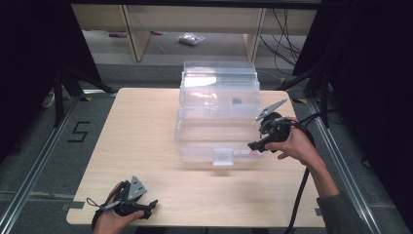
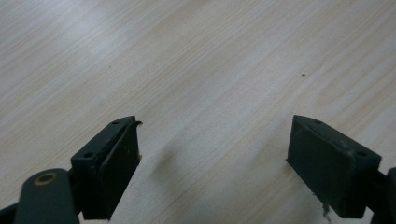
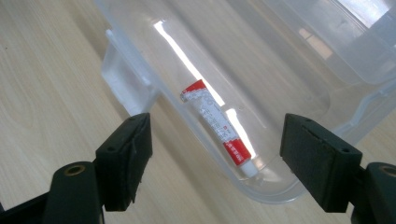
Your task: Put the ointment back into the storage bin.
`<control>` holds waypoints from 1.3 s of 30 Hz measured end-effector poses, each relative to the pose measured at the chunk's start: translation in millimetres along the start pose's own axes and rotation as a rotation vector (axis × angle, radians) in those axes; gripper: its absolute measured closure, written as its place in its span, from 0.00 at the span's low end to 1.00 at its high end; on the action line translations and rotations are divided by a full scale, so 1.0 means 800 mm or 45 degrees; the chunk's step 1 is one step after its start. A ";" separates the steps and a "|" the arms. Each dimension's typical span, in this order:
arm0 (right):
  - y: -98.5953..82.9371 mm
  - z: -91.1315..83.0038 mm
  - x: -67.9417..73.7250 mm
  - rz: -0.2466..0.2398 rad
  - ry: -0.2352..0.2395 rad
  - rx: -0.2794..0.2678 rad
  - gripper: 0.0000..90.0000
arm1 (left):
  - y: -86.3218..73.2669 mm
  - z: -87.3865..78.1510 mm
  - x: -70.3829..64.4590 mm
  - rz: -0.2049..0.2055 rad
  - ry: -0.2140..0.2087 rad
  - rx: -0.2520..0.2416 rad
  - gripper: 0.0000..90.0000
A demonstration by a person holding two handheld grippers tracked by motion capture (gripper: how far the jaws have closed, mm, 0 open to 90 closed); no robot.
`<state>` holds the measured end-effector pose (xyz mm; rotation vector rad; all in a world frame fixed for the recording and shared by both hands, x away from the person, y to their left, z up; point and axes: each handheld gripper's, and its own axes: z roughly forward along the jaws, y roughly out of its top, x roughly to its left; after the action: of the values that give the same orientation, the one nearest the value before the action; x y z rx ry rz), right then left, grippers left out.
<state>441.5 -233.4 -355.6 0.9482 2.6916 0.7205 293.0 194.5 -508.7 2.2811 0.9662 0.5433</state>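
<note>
Lying inside the clear bin (image 3: pixel 299 60) at its near corner, the tube (image 3: pixel 215 122) looks delivered. The right tool (image 3: pixel 215 161) hangs beside it, jaws apart and empty; the left tool (image 2: pixel 214 165) rests gaping on the counter (image 2: pixel 196 56).

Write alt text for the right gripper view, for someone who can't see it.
A red and white tube lies inside a clear plastic box on a light wooden table. The right claw hangs open in front of it, empty, jaws wide apart.
</note>
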 end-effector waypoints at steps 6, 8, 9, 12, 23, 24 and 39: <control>-0.007 -0.002 0.006 0.009 0.003 -0.014 0.27 | 0.000 0.001 0.001 0.004 0.000 -0.002 0.18; -0.010 -0.003 0.008 -0.004 0.016 -0.026 0.27 | 0.000 -0.001 0.001 0.005 -0.004 0.008 0.18; -0.010 -0.003 0.008 -0.004 0.016 -0.026 0.27 | 0.000 0.000 0.000 0.002 -0.004 0.005 0.18; -0.015 -0.002 0.011 -0.004 0.013 -0.045 0.26 | 0.000 0.000 0.000 0.004 -0.004 0.006 0.18; -0.023 0.000 0.018 -0.014 0.011 -0.064 0.24 | 0.000 0.000 0.000 0.002 -0.004 0.005 0.18; -0.025 0.000 0.020 0.013 0.008 -0.057 0.24 | 0.001 -0.001 0.000 0.001 -0.004 0.004 0.18; -0.041 0.004 0.031 0.001 0.023 -0.110 0.19 | 0.000 0.001 0.001 0.009 0.003 0.002 0.18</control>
<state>406.4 -238.5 -375.7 0.9259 2.6515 0.8425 293.8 194.4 -509.1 2.2867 0.9608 0.5482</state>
